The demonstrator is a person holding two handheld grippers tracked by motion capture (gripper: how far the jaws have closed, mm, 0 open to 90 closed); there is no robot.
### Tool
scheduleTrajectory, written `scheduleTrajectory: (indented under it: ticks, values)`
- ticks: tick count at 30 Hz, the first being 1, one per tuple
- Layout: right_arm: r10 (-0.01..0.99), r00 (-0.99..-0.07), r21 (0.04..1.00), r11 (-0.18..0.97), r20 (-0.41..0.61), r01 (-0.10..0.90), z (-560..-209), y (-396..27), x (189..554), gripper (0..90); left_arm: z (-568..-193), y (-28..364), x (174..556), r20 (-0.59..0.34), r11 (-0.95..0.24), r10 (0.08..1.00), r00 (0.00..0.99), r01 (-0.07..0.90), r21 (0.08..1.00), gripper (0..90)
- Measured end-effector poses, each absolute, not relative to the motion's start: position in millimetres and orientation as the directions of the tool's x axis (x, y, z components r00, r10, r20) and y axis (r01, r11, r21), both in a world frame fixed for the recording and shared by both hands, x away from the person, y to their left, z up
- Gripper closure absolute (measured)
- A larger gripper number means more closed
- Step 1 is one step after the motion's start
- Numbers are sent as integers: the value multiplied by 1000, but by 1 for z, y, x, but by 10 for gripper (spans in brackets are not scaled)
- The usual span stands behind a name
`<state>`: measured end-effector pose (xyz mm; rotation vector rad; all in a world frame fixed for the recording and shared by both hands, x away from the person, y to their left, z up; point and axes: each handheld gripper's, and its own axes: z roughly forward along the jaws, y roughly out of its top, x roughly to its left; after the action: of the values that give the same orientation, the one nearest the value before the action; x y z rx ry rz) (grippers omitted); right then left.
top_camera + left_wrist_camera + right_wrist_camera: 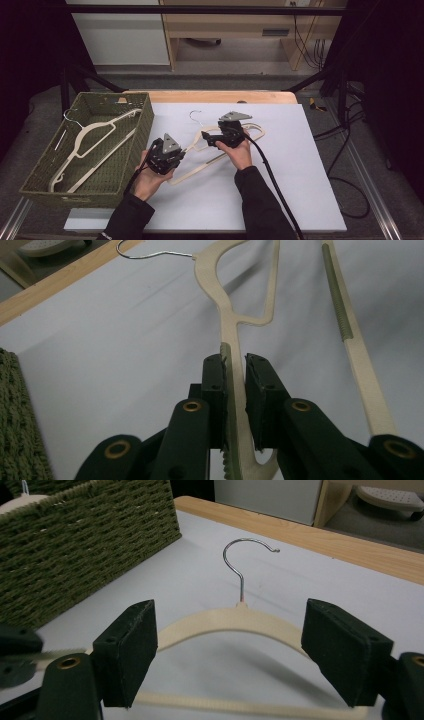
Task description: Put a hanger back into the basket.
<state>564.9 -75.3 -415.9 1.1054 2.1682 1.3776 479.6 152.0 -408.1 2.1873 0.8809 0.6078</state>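
The left gripper (234, 371) clamps one end of the cream hanger (220, 150), whose length runs up-right across the counter (300, 170) — its curved neck lies between the right gripper's (230, 655) wide-spread fingers (127, 650), unpinched.

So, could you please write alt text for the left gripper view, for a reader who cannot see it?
The left hand-held gripper is shut on one arm of a cream hanger, its black jaws rising from the bottom edge. The hanger runs away over a pale grey table mat to its wire hook at the top, and a green woven basket edges in at lower left.
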Motion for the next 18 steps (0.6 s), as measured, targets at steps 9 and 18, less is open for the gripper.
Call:
scheduleTrajectory:
  ticks: [9,18]
  values:
    - [778,-620,844,258,107,470,-420,-43,597,335,-408,153,475,159,-535,731,663,413,737,791]
    - [786,-609,813,280,112,511,-430,-34,615,487,-408,152,473,180,-546,729,661,401,736,791]
